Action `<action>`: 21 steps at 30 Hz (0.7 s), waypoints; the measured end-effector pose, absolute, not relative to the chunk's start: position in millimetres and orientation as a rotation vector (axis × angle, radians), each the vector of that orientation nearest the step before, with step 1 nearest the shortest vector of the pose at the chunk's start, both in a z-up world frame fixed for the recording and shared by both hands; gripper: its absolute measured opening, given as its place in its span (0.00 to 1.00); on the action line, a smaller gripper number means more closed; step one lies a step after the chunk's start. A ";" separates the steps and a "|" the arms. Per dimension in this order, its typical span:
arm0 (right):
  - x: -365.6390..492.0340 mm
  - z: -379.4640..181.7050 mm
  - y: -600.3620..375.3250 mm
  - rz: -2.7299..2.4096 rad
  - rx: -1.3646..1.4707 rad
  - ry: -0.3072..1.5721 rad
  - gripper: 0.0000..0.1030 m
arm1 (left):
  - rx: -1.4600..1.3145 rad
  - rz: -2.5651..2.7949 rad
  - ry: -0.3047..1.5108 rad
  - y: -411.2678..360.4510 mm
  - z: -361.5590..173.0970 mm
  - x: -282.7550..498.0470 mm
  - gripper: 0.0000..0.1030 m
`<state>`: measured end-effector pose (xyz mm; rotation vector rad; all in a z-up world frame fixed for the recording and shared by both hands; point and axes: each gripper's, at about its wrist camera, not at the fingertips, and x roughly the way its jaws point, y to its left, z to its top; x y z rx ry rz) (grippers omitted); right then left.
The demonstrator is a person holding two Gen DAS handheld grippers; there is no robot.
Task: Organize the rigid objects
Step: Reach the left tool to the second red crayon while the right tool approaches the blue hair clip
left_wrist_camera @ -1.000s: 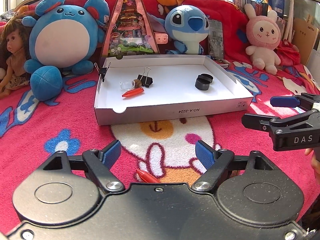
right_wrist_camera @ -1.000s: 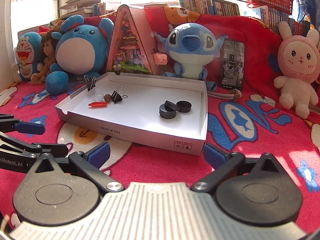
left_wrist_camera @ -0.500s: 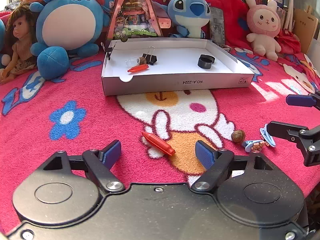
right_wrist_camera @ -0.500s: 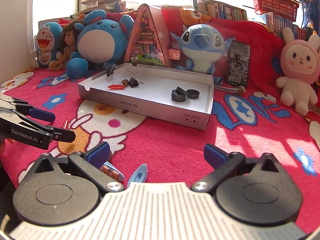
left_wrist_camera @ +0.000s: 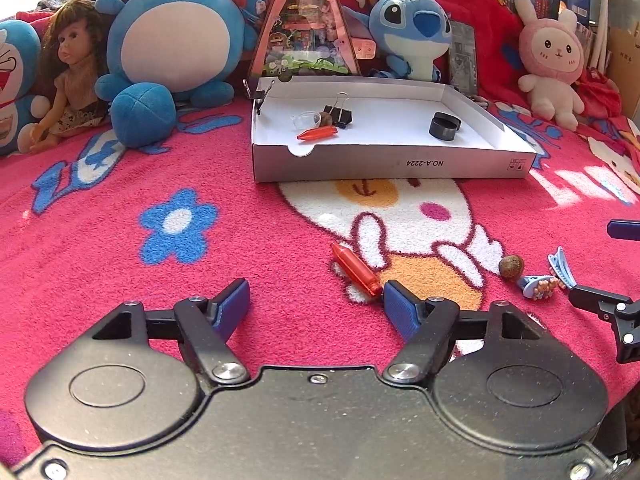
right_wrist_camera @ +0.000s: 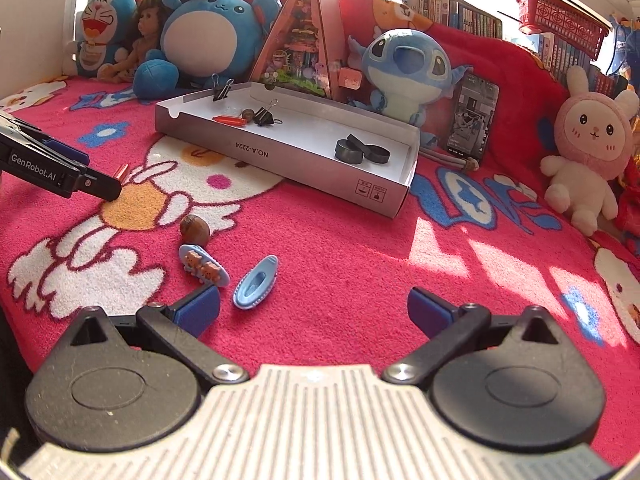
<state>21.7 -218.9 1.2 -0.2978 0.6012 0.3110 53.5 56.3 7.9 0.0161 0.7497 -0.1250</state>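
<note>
A white shallow box (left_wrist_camera: 400, 162) (right_wrist_camera: 280, 152) on the red blanket holds an orange crayon-like piece (left_wrist_camera: 318, 133), binder clips (left_wrist_camera: 340, 114) and black round tins (left_wrist_camera: 444, 127) (right_wrist_camera: 360, 151). Loose on the blanket lie an orange piece (left_wrist_camera: 356, 270), a brown nut (left_wrist_camera: 511, 266) (right_wrist_camera: 194, 229) and two blue hair clips (right_wrist_camera: 203, 266) (right_wrist_camera: 256, 288). My left gripper (left_wrist_camera: 316, 308) is open and empty, just behind the loose orange piece. My right gripper (right_wrist_camera: 314, 312) is open and empty, just behind the hair clips.
Plush toys (left_wrist_camera: 176, 40) (left_wrist_camera: 412, 36) (left_wrist_camera: 554, 64), a doll (left_wrist_camera: 76, 76) and a triangular display (left_wrist_camera: 306, 28) line the back of the blanket. Bookshelves and a red basket (right_wrist_camera: 560, 12) stand behind.
Both grippers have pulled back from the box and lowered toward the blanket. The loose orange piece, nut and hair clips have come into view.
</note>
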 end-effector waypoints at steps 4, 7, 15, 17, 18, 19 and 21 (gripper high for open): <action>26.3 -0.2 -224.0 0.262 -0.299 0.610 1.00 | -0.004 -0.092 0.755 66.6 6.9 56.0 0.71; 30.1 -2.1 -225.2 0.225 -0.309 0.615 1.00 | -0.001 -0.066 0.756 69.6 6.8 56.9 0.71; 39.4 -5.7 -231.4 0.145 -0.290 0.640 1.00 | -0.022 -0.028 0.764 76.6 5.5 62.1 0.74; 40.6 -6.4 -233.2 0.143 -0.271 0.648 1.00 | -0.025 -0.024 0.765 77.0 5.5 63.2 0.75; 40.9 -6.6 -233.6 0.140 -0.266 0.649 1.00 | -0.026 -0.019 0.766 76.9 5.7 64.0 0.75; 41.2 -6.7 -233.7 0.135 -0.261 0.648 1.00 | -0.027 -0.016 0.766 76.5 5.8 64.3 0.75; 41.2 -6.9 -233.7 0.125 -0.248 0.649 1.00 | -0.023 -0.011 0.763 75.2 6.0 65.0 0.75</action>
